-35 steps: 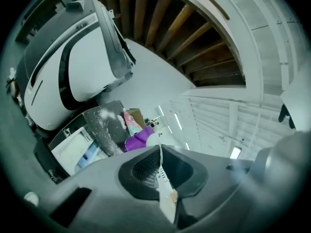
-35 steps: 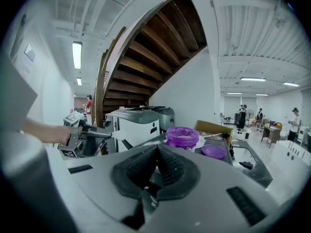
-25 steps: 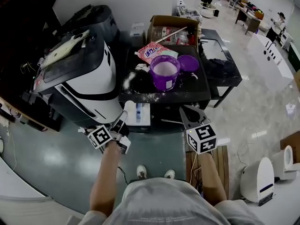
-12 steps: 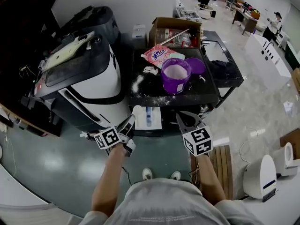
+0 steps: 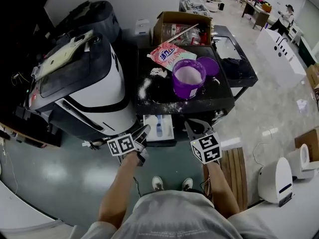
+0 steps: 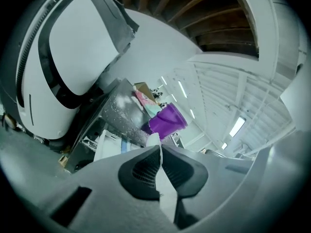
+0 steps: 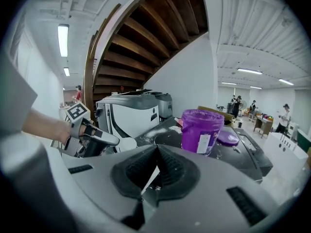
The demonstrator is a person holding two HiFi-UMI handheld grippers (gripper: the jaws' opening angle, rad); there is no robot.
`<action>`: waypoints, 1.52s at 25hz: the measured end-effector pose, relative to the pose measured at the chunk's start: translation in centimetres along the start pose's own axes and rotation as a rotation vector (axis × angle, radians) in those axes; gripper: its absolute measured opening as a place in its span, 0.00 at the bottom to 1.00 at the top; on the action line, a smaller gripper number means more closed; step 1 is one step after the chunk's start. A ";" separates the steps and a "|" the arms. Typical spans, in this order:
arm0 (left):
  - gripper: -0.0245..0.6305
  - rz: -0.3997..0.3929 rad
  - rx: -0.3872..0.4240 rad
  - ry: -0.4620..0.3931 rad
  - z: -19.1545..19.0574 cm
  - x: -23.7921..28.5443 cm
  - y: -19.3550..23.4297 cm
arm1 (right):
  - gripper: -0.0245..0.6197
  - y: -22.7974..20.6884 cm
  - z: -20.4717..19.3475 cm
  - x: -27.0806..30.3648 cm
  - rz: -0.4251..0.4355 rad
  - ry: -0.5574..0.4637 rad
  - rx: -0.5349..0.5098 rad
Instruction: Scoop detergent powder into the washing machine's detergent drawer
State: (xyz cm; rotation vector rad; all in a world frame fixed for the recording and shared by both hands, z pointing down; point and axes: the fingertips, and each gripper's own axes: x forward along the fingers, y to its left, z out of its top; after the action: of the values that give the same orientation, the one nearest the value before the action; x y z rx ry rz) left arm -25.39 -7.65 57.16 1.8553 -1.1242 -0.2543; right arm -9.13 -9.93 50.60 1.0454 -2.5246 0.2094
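The washing machine [image 5: 84, 83] stands at the left, and the table [image 5: 222, 101] is just to its right. On the table the tub [image 5: 188, 78] is near the middle, with the lid [image 5: 208, 66] beside it on the right, the bag [image 5: 167, 55] behind it and the box [image 5: 182, 26] at the back. The drawer [image 5: 158, 127] lies below the table's front edge. The left gripper [image 5: 145, 130], with a scoop [image 6: 153, 141] between its jaws, is at the drawer's left. The right gripper [image 5: 192, 125] is at the drawer's right.

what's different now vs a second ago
The right gripper has edged left, closer to the open detergent drawer. The left gripper stays shut on the white scoop at the drawer's left edge. The purple tub and spilled powder have not moved.
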 end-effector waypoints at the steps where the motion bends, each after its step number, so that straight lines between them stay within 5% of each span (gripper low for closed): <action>1: 0.06 -0.003 -0.011 0.016 -0.3 0.6 0.3 | 0.05 -0.2 -0.2 0.2 -0.001 0.006 0.002; 6: 0.06 0.028 -0.020 0.103 -1.6 3.7 1.7 | 0.05 -1.4 -1.2 0.3 -0.014 0.031 0.023; 18: 0.06 0.174 0.200 0.277 -3.3 7.9 4.0 | 0.05 -4.3 -4.2 -1.3 -0.045 0.084 0.060; 38: 0.06 0.322 0.526 0.382 -4.2 11.4 5.4 | 0.05 -6.6 -6.3 -3.5 -0.072 0.108 0.079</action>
State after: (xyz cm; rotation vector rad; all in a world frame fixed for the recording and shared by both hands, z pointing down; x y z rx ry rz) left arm -19.75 -14.91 66.76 2.0078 -1.2669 0.6101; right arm -0.33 -10.52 54.78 1.1230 -2.3951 0.3384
